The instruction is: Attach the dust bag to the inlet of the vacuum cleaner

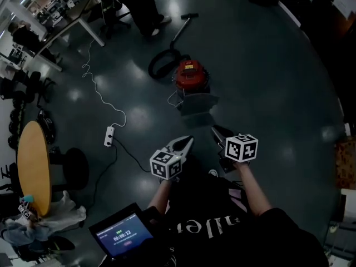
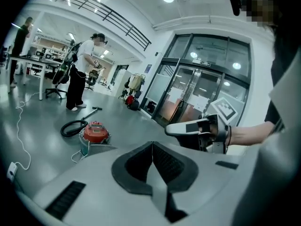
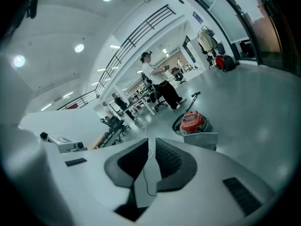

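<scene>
The vacuum cleaner, a red canister, stands on the dark floor well ahead of the person. Its black hose is coiled just behind it. Touching its near side is a grey boxy piece, which I take to be the dust bag. It could also be an opened cover, as no view is close enough to settle it. A thin white cord is looped beside that piece. Farther out, a power strip lies on the floor to the left, with a round wooden table beyond it.

Both claws are held up in front of the body, well apart from the vacuum, and neither holds anything. The left gripper has its pads pressed together. The right gripper stands narrow, with a slim slit between the pads showing only floor.

The step in hand looks like the approach, so the job has barely begun. To do it well:
- Get low and close before reaching.
- Spread one claw first and take the bag by its stiff collar, not by the soft body.
- Steady the canister with the other claw so that it does not roll.
- Bring the collar's hole squarely onto the inlet.
- Keep clear of the looped cord and the hose.
</scene>
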Available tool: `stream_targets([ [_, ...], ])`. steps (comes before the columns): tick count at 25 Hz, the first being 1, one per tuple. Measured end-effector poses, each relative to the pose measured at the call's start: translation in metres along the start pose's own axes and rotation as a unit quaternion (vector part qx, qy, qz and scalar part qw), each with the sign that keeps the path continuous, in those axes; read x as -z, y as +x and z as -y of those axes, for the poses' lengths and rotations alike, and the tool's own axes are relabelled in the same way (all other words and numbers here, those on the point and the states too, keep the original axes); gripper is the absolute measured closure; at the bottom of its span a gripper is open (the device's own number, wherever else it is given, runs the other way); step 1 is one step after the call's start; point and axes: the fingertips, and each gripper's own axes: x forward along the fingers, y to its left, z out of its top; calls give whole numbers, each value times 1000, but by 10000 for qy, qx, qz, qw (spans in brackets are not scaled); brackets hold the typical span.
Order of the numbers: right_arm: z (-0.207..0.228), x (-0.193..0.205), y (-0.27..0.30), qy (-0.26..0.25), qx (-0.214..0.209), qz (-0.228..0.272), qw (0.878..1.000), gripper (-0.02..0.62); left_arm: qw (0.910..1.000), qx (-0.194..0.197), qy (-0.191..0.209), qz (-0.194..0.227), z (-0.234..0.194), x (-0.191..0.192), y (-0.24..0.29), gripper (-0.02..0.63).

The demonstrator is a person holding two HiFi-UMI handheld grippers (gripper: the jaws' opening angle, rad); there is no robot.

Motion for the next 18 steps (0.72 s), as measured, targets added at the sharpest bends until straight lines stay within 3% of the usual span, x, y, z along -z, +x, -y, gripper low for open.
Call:
stream_targets([
  [7, -32, 40, -44, -201, -306, -69, 9993, 537, 9998, -181, 58, 90, 52, 18, -31, 600],
  [18, -55, 96, -53, -455, -335, -318, 9979, 537, 9991, -413, -14, -79, 44, 53, -67, 599],
])
